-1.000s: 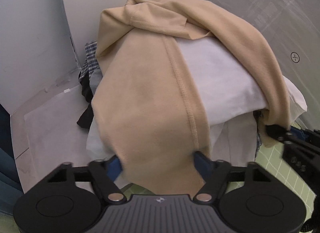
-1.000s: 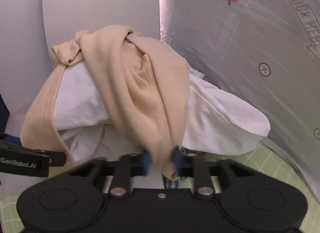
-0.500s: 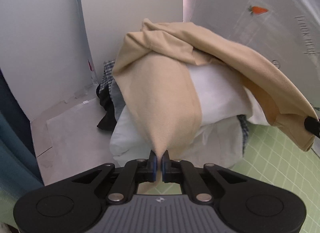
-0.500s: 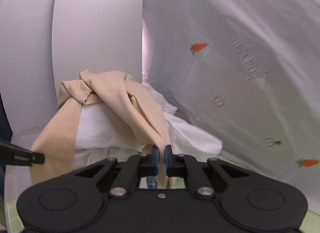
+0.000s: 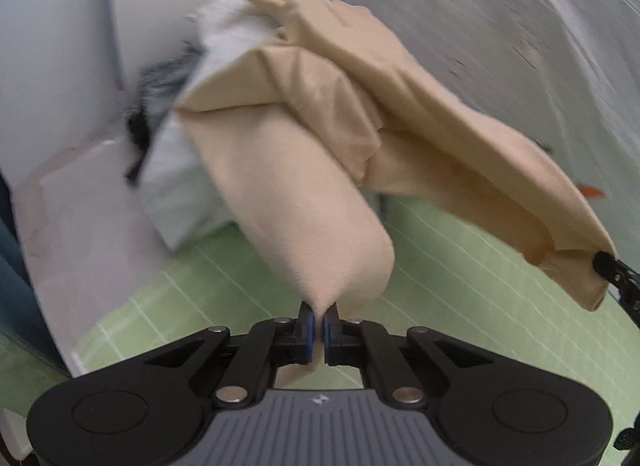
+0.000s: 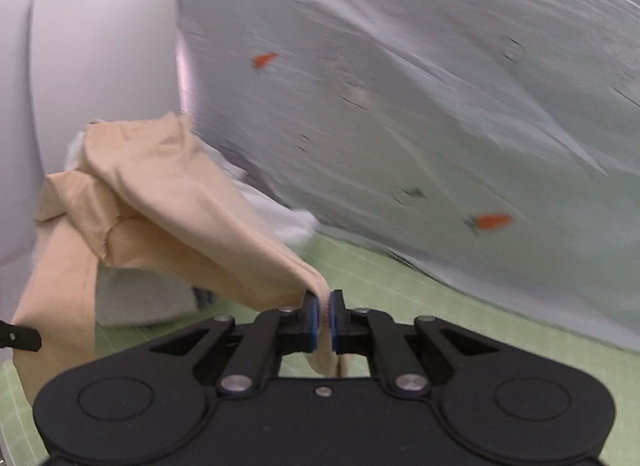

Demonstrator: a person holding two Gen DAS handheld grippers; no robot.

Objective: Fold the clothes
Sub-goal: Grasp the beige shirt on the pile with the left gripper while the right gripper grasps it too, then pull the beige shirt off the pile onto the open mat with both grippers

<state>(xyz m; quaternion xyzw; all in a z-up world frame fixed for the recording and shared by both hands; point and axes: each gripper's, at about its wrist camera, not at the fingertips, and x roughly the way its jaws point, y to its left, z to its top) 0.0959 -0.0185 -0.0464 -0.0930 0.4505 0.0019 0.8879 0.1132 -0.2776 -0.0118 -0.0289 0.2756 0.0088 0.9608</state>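
Soft, light beige knit garment [image 5: 304, 169] drapes limp; left hand-held gripper [image 5: 319, 324] and right hand-held gripper [image 6: 327, 320] both clamp its edges; corners suit gripping.

The left gripper [image 5: 319, 326] and the right gripper [image 6: 328, 320] each have their fingers [image 5: 306, 326] pinched together on cloth [image 5: 304, 201], pointing downward.

Each camera sits just behind its own gripper and looks forward and down along the fingers. The left wrist view faces the beige garment [image 5: 304, 169] from close by, with the green gridded counter [image 5: 460, 266] below it. The right wrist view faces the same garment [image 6: 168, 209] from its other end, angled less steeply. Both share the garment, the counter and the white carrot-print sheet [image 6: 440, 105] behind it.
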